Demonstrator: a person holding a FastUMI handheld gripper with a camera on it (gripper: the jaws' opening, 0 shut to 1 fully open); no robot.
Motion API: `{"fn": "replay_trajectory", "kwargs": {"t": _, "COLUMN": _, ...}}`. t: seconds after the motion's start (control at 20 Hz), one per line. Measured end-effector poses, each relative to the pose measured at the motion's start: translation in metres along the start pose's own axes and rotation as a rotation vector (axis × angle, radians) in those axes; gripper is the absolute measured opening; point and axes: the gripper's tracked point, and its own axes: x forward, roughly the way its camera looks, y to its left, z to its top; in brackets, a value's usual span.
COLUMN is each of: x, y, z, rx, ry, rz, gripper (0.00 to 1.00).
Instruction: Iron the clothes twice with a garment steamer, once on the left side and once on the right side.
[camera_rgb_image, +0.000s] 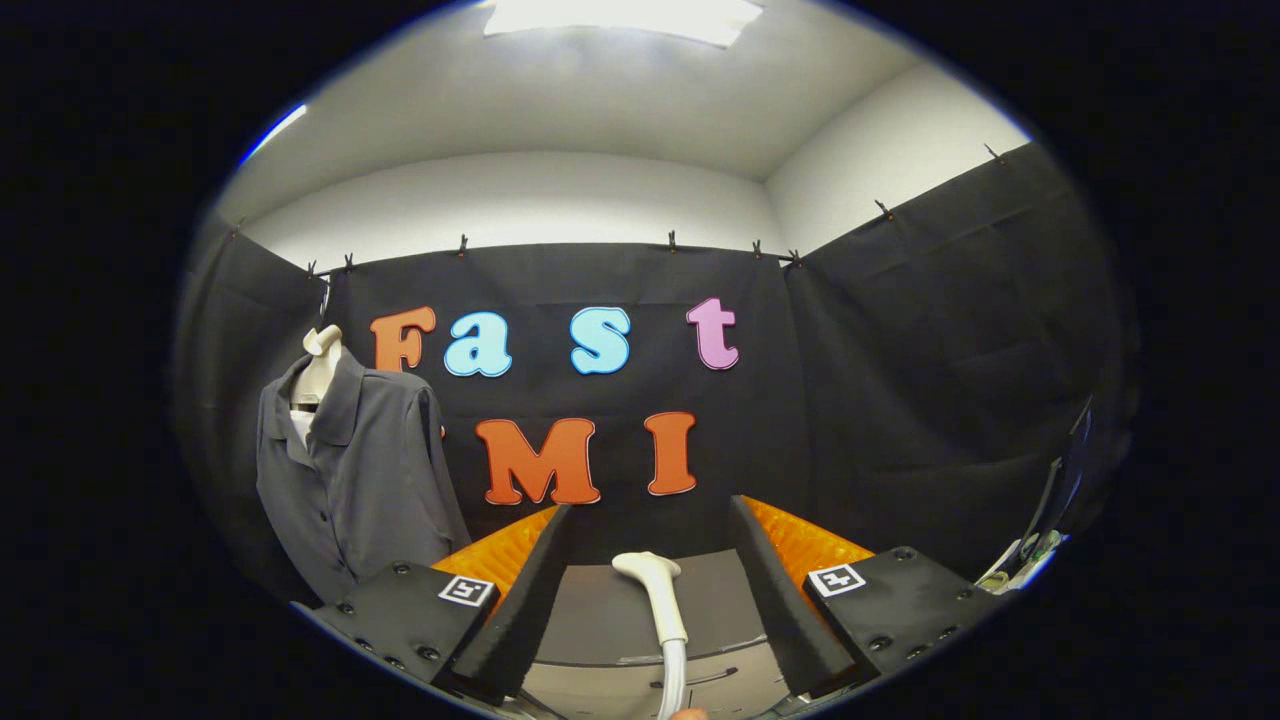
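A grey button-up shirt (350, 470) hangs on a pale hanger form (320, 365) at the left, well beyond my left finger. The white garment steamer head (655, 590) stands upright between my two fingers (520, 600), with its hose running down from it. My gripper (650, 590) is open, the black foam pads set wide apart on either side of the steamer handle without touching it.
A grey tabletop (610, 620) lies under the steamer. Black cloth walls (900, 400) close the booth behind and at the right. Some white and green items (1030, 555) lie at the far right edge.
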Motion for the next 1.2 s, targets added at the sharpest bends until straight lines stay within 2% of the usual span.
{"fn": "replay_trajectory", "kwargs": {"t": 0.45, "x": 0.024, "y": 0.012, "z": -0.022, "rx": -0.015, "ry": 0.051, "rz": 0.004, "gripper": 0.96}}
{"fn": "replay_trajectory", "kwargs": {"t": 0.85, "x": 0.084, "y": 0.019, "z": -0.094, "rx": -0.066, "ry": 0.217, "rz": 0.029, "gripper": 0.96}}
{"fn": "replay_trajectory", "kwargs": {"t": 1.2, "x": 0.148, "y": -0.002, "z": -0.166, "rx": -0.043, "ry": 0.375, "rz": -0.012, "gripper": 0.96}}
